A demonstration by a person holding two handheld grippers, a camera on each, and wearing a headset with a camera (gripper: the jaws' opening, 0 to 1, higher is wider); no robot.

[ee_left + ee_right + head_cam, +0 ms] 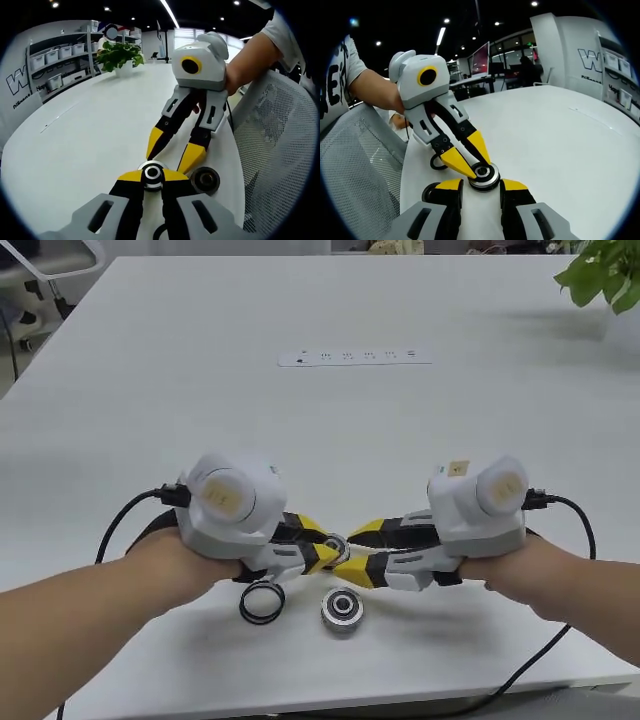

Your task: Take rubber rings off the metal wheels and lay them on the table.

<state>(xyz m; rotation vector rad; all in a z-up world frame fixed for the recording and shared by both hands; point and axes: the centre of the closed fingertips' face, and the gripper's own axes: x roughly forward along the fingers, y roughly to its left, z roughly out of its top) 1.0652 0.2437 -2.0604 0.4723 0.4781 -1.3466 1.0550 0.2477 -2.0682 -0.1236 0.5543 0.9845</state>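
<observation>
- Bottom centre of the head view, a loose rubber ring (262, 602) is lying on the table (300, 420) beside a spare wheel (342, 608).
- Just above, the left gripper (324, 551) is clamping a metal wheel (335, 544).
- The right gripper (354, 552) is holding its jaws apart, flanking that wheel.
- Upper centre, a power strip (355, 358) is sitting.

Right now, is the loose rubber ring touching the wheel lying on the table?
Apart. Head view shows bare table between the rubber ring and the wheel.
</observation>
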